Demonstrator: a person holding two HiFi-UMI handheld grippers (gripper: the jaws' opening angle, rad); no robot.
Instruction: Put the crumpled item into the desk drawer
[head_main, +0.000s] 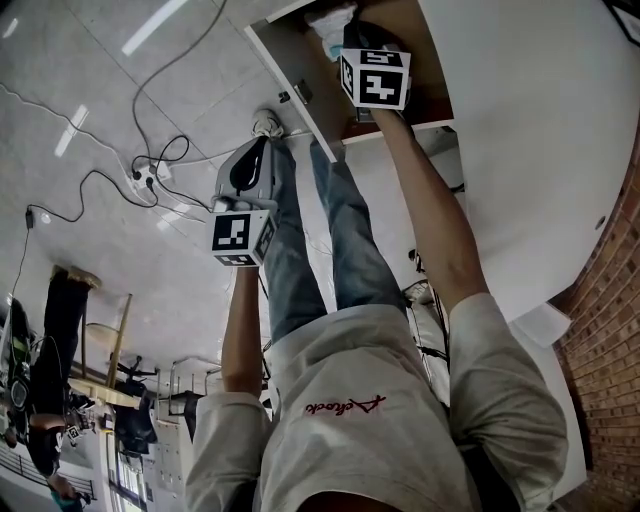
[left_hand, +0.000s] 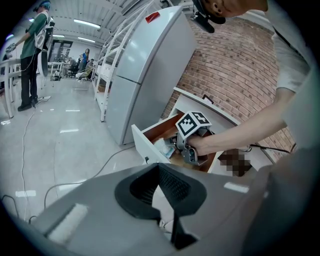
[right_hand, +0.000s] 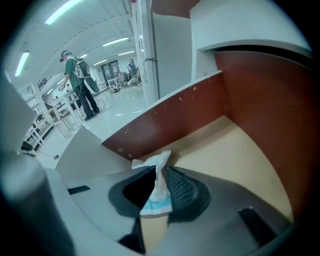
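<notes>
The desk drawer (head_main: 292, 78) stands pulled open, with a white front, red-brown walls and a tan floor (right_hand: 227, 150). My right gripper (right_hand: 159, 186) is inside it, shut on the crumpled item (right_hand: 156, 190), a white wad with a light blue strip that sticks out past the jaws. In the head view the right gripper (head_main: 345, 40) reaches into the drawer and the crumpled item (head_main: 330, 24) shows at its tip. From the left gripper view I see the right gripper (left_hand: 175, 147) and the crumpled item (left_hand: 164, 146) over the drawer (left_hand: 148, 145). My left gripper (head_main: 251, 158) hangs outside the drawer front, shut and holding nothing.
A white desk top (head_main: 540, 130) lies over the drawer, beside a brick wall (head_main: 612, 330). Cables and a power strip (head_main: 148, 176) trail across the pale floor. A grey fridge (left_hand: 145, 65) stands by the desk. A person (left_hand: 33, 50) stands far off.
</notes>
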